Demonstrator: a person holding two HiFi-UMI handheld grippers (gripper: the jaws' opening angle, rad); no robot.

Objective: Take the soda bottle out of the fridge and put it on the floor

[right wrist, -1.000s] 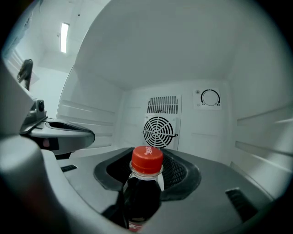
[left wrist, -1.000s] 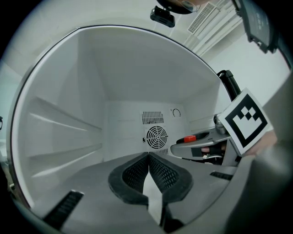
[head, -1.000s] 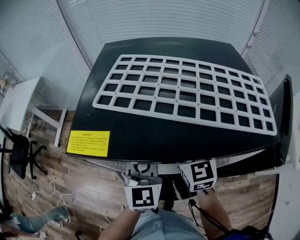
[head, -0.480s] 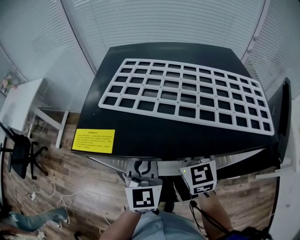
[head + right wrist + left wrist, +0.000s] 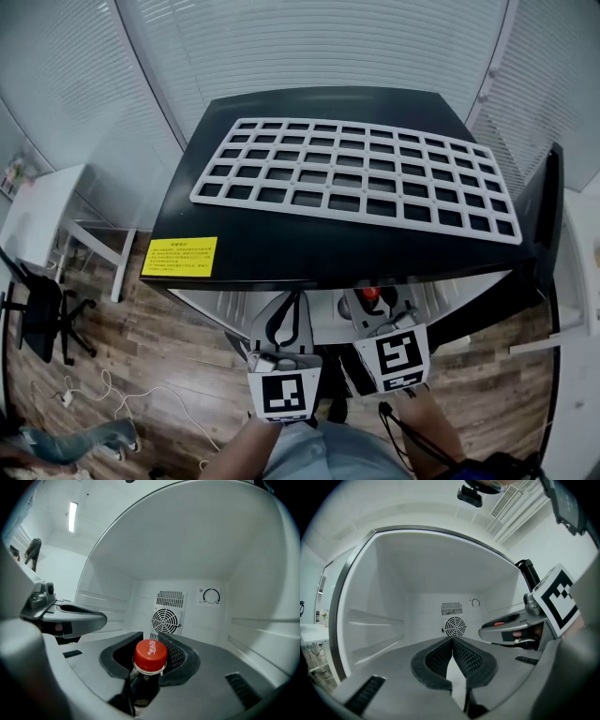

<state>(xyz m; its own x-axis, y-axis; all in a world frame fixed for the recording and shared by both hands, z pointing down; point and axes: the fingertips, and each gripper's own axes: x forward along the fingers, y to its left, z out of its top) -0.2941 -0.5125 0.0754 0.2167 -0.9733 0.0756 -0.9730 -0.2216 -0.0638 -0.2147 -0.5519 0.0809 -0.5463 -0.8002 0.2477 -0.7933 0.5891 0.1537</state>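
White fridge interior (image 5: 187, 564) behind, right gripper (image 5: 150, 639) jaws just closing, clamped on soda bottle (image 5: 150, 657) neck, lower centre, left gripper (image 5: 452, 641) pinched together, empty

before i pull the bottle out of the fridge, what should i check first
1. Grip: ok. The right gripper has jaws that have just been closing, and the soda bottle has its neck between the pads, under the red cap.
2. Bottle upright: ok, cap on top.
3. Bottle's base lifted free: cannot tell, hidden below the jaws.
4. Left gripper out of the way: ok, shut, empty, beside the right one.
5. Fridge door open: ok.
6. Landing spot on the floor: cannot tell, the person's body hides the part near the feet.
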